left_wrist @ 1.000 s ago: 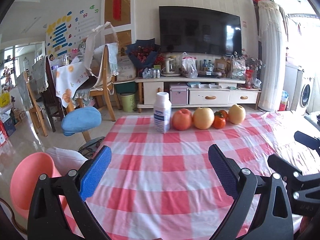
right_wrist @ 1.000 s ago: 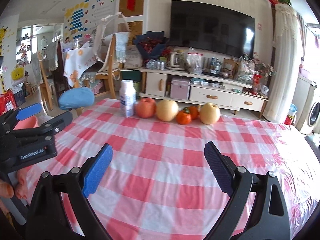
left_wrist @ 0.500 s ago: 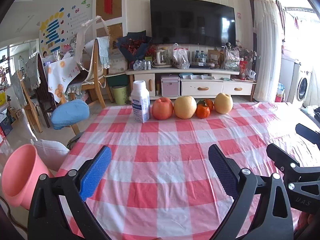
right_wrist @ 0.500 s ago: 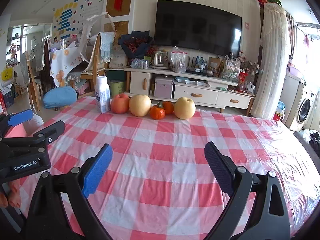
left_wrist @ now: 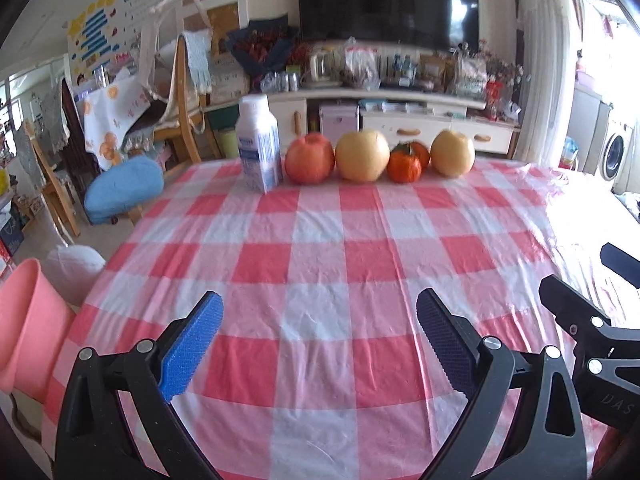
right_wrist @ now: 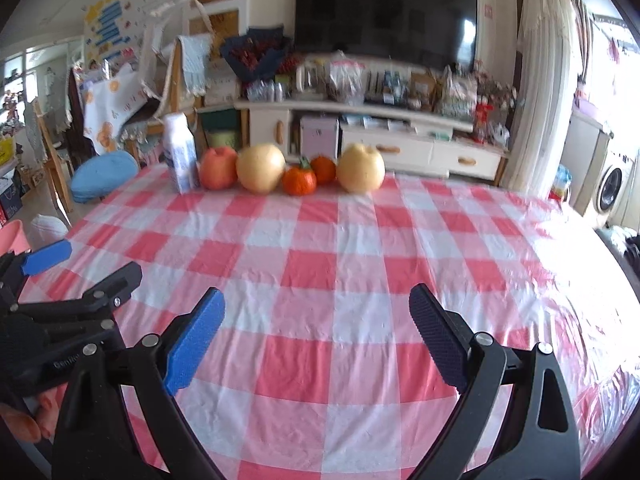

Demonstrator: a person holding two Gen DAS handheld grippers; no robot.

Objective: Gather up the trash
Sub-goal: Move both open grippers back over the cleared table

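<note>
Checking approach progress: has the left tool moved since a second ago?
Yes. The left tool has advanced toward the bottle, which looms larger.

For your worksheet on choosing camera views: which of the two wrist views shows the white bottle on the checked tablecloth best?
The left wrist view: the white bottle looks larger and sharper there, cap and blue label print visible. In the right wrist view it is smaller, blurred and further off to the side.

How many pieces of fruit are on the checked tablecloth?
5, in a row at the far edge right of the white bottle: red apple, yellow pear, two oranges, one partly hiding the other, then another pear.
</note>
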